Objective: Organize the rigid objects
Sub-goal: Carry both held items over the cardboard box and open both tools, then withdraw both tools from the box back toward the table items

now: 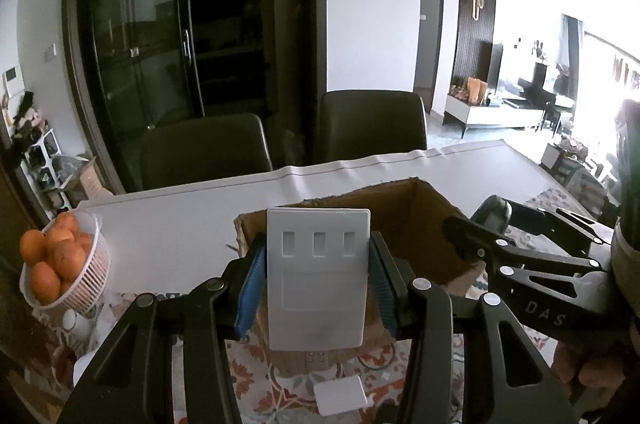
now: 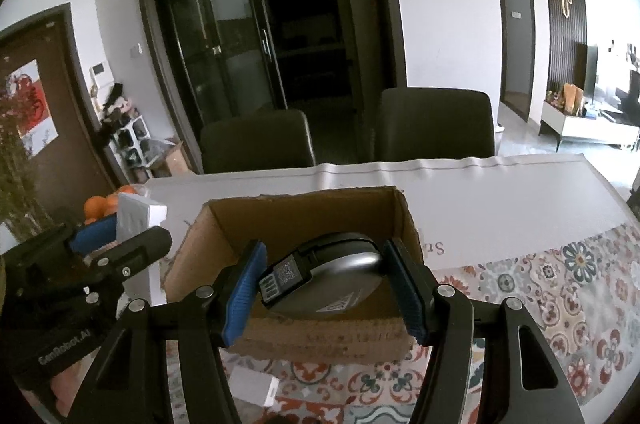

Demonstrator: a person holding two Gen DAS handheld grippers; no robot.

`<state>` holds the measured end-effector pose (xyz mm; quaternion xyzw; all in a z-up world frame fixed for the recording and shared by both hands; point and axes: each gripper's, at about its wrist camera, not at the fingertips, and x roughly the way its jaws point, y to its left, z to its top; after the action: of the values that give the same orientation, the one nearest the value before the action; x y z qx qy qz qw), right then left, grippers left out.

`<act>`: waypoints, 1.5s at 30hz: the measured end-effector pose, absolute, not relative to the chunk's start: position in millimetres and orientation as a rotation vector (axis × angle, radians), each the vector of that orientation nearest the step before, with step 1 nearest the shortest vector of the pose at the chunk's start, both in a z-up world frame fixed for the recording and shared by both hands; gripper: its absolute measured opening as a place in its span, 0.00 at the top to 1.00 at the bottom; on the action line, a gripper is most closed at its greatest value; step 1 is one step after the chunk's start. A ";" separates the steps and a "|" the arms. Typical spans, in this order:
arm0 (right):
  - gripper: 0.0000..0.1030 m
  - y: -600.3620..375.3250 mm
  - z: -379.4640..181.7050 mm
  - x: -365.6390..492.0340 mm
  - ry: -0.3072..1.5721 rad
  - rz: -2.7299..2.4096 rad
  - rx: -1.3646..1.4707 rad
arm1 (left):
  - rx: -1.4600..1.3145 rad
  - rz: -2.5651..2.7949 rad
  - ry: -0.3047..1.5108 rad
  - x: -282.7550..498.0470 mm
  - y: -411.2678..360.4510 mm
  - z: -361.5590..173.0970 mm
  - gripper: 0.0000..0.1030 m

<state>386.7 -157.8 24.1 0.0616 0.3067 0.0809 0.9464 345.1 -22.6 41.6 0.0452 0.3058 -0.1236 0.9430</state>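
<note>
Hiding the cardboard box [image 1: 404,224] interior, left gripper [image 1: 318,288] clamps white plate [image 1: 318,276].

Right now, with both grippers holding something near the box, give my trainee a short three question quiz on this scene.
1. True or false: the left gripper holds a flat white plastic plate with three small slots.
2. What does the right gripper hold? A) an orange B) a grey rounded device C) a cup
3. Fill in: the oranges sit in a white ribbed ____.

Key: 1 true; 2 B; 3 basket. Both held items hang by the open cardboard box.
</note>
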 end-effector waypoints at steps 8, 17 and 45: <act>0.40 -156.6 13.7 421.4 0.693 0.161 0.098 | 0.067 -0.252 0.713 384.8 -27.1 23.3 0.54; 0.40 -157.8 -11.2 444.9 0.783 0.156 0.074 | 0.079 -0.241 0.799 404.9 -30.1 -3.1 0.54; 0.36 -162.4 24.9 374.9 0.637 0.029 0.018 | 0.082 -0.223 0.730 341.5 -26.5 18.3 0.50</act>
<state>374.9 -162.4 24.9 0.0090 0.3129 0.0142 0.9496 341.5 -26.5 18.3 0.0402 0.3559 -0.1088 0.9273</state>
